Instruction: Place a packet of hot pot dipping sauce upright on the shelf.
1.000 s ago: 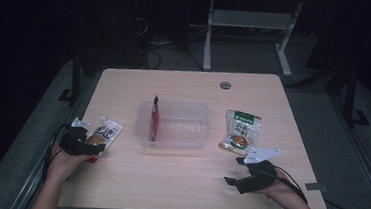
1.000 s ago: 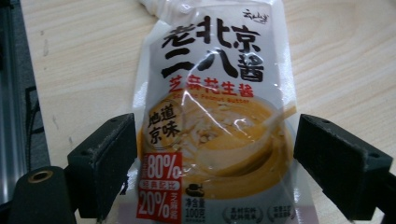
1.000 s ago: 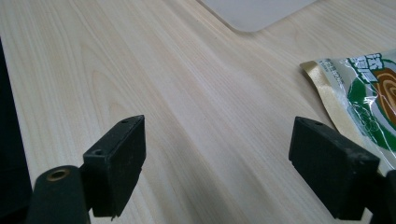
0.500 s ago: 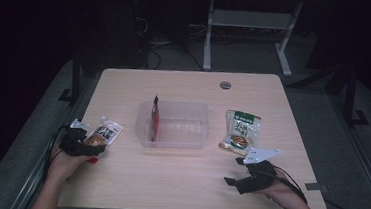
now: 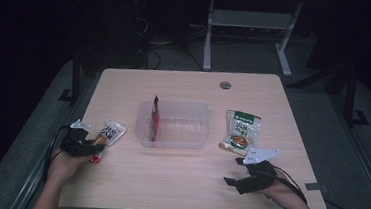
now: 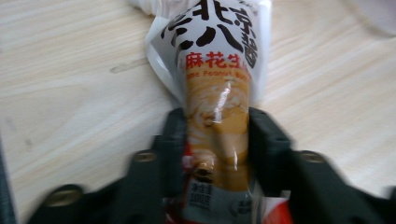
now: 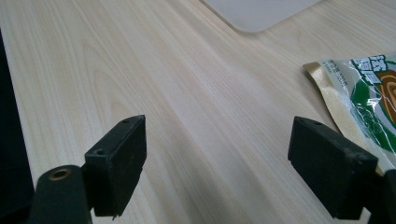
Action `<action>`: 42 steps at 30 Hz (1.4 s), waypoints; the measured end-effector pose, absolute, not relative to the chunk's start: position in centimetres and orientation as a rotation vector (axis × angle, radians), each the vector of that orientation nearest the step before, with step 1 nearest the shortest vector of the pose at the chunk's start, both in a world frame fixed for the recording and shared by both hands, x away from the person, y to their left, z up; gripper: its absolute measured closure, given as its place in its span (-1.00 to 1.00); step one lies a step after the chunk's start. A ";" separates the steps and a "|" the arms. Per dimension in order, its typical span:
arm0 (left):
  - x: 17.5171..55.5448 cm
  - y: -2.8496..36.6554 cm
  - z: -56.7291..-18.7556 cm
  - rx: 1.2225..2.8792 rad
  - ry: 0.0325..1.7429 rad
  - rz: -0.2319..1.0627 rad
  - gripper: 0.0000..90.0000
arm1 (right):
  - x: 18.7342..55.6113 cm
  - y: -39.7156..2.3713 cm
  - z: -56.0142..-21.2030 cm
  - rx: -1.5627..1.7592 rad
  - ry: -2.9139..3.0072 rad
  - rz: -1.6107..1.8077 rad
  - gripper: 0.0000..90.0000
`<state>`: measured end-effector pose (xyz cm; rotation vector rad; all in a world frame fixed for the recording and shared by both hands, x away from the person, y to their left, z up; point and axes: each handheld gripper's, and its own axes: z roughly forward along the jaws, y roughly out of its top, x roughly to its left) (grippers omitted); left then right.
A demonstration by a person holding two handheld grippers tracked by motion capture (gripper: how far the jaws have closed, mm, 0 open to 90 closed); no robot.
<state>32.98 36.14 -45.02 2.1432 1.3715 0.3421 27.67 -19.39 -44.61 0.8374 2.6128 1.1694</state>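
Both jaws against white sauce packet

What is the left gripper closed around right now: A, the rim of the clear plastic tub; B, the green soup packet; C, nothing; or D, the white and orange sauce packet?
D: in the left gripper view the left gripper has both jaws pressed against the white and orange sauce packet, having just been closing on it.

Sauce packet, upper centre of the left gripper view: black Chinese characters, red "麻花生" beneath, small partly legible "Peanut". Lower down, "100" on its grey panel. Green packet's print unreadable.
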 end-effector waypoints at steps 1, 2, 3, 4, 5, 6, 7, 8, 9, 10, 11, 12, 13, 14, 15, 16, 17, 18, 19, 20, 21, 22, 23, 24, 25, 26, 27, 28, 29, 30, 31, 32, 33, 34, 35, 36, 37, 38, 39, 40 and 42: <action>32.9 36.0 -44.9 2.149 1.364 0.340 0.54 | 27.7 -19.4 -44.6 0.838 2.612 1.169 -0.58; 32.9 36.0 -44.9 2.158 1.359 0.345 0.62 | 27.7 -19.4 -44.6 0.838 2.612 1.169 -0.58; 32.9 35.9 -44.8 2.160 1.354 0.345 0.67 | 27.7 -19.4 -44.6 0.839 2.612 1.170 -0.58; 32.9 36.0 -44.7 2.155 1.354 0.339 0.72 | 27.7 -19.4 -44.6 0.839 2.611 1.172 -0.58; 32.8 36.1 -44.7 2.139 1.358 0.329 0.75 | 27.7 -19.4 -44.6 0.833 2.610 1.173 -0.58; 32.8 36.2 -44.7 2.125 1.357 0.314 0.78 | 27.8 -19.4 -44.6 0.829 2.609 1.173 -0.58; 32.8 36.3 -44.6 2.114 1.353 0.303 0.80 | 27.8 -19.4 -44.6 0.830 2.609 1.172 -0.58; 32.8 36.4 -44.5 2.113 1.346 0.296 0.82 | 27.8 -19.4 -44.6 0.830 2.610 1.173 -0.58; 32.7 36.4 -44.4 2.110 1.337 0.286 0.84 | 27.8 -19.4 -44.6 0.830 2.610 1.173 -0.58; 32.6 36.3 -44.4 2.105 1.331 0.281 0.86 | 27.8 -19.5 -44.6 0.830 2.609 1.173 -0.58; 32.6 36.3 -44.3 2.111 1.322 0.277 0.88 | 27.8 -19.5 -44.6 0.831 2.609 1.174 -0.58; 32.5 36.3 -44.2 2.113 1.313 0.275 0.89 | 27.8 -19.5 -44.6 0.832 2.608 1.174 -0.58; 32.4 36.2 -44.1 2.107 1.312 0.270 0.90 | 27.8 -19.5 -44.6 0.833 2.606 1.175 -0.58; 32.4 36.2 -43.9 2.110 1.311 0.271 0.91 | 27.8 -19.5 -44.6 0.833 2.605 1.176 -0.58; 32.3 36.2 -43.7 2.107 1.302 0.274 0.91 | 27.8 -19.5 -44.6 0.835 2.605 1.178 -0.58; 32.1 36.2 -43.4 2.092 1.298 0.280 0.92 | 27.8 -19.5 -44.6 0.834 2.605 1.179 -0.58; 31.9 36.1 -43.1 2.075 1.295 0.289 0.92 | 27.8 -19.5 -44.6 0.833 2.606 1.178 -0.58; 31.8 36.1 -42.9 2.072 1.289 0.294 0.92 | 27.8 -19.5 -44.6 0.832 2.605 1.179 -0.58; 31.7 36.1 -42.6 2.070 1.279 0.301 0.93 | 27.8 -19.5 -44.5 0.833 2.606 1.178 -0.58; 31.5 36.1 -42.3 2.065 1.268 0.308 0.93 | 27.8 -19.5 -44.5 0.832 2.605 1.179 -0.58; 31.3 36.0 -42.0 2.059 1.259 0.312 0.93 | 27.8 -19.5 -44.5 0.835 2.606 1.179 -0.58; 31.1 35.9 -41.8 2.056 1.250 0.316 0.94 | 27.8 -19.5 -44.5 0.835 2.605 1.179 -0.58; 30.9 35.7 -41.5 2.051 1.241 0.320 0.94 | 27.8 -19.5 -44.5 0.835 2.605 1.179 -0.58; 30.6 35.6 -41.2 2.053 1.226 0.323 0.94 | 27.8 -19.5 -44.5 0.836 2.606 1.179 -0.58; 30.5 35.5 -41.0 2.052 1.215 0.326 0.95 | 27.7 -19.5 -44.5 0.846 2.607 1.176 -0.58; 30.3 35.4 -40.6 2.055 1.205 0.332 0.95 | 27.7 -19.5 -44.5 0.849 2.607 1.175 -0.58; 30.1 35.3 -40.3 2.053 1.193 0.338 0.95 | 27.7 -19.6 -44.5 0.851 2.608 1.175 -0.58; 29.9 35.1 -39.9 2.045 1.183 0.343 0.95 | 27.7 -19.6 -44.5 0.851 2.607 1.175 -0.58; 29.8 35.1 -39.7 2.043 1.172 0.345 0.96 | 27.7 -19.6 -44.5 0.851 2.607 1.175 -0.58; 29.5 34.9 -39.3 2.031 1.161 0.349 0.96 | 27.7 -19.5 -44.5 0.851 2.608 1.176 -0.58; 29.4 34.8 -39.0 2.028 1.149 0.353 0.96 | 27.8 -19.5 -44.5 0.848 2.607 1.177 -0.58; 29.3 34.7 -38.8 2.016 1.146 0.353 0.96 | 27.8 -19.5 -44.5 0.847 2.608 1.178 -0.58; 29.1 34.5 -38.5 2.017 1.131 0.355 0.96 | 27.8 -19.5 -44.5 0.844 2.608 1.182 -0.58; 29.0 34.3 -38.2 2.016 1.114 0.357 0.96 | 27.7 -19.5 -44.5 0.849 2.609 1.187 -0.58; 28.8 34.1 -38.0 2.020 1.092 0.361 0.97 | 27.8 -19.5 -44.4 0.853 2.607 1.193 -0.58; 28.7 33.8 -37.8 2.008 1.083 0.355 0.97 | 27.8 -19.5 -44.4 0.858 2.605 1.198 -0.58; 28.6 33.6 -37.6 2.010 1.067 0.352 0.97 | 27.8 -19.6 -44.4 0.862 2.606 1.201 -0.58; 28.5 33.2 -37.4 2.009 1.055 0.347 0.97 | 27.8 -19.6 -44.4 0.867 2.604 1.202 -0.58; 28.4 32.9 -37.2 2.010 1.035 0.346 0.97 | 27.8 -19.6 -44.3 0.879 2.604 1.202 -0.57; 28.3 32.6 -37.0 2.011 1.016 0.341 0.97 | 27.9 -19.6 -44.3 0.882 2.602 1.201 -0.57; 28.1 31.7 -36.6 2.005 0.982 0.333 0.97 | 27.9 -19.6 -44.3 0.901 2.600 1.203 -0.57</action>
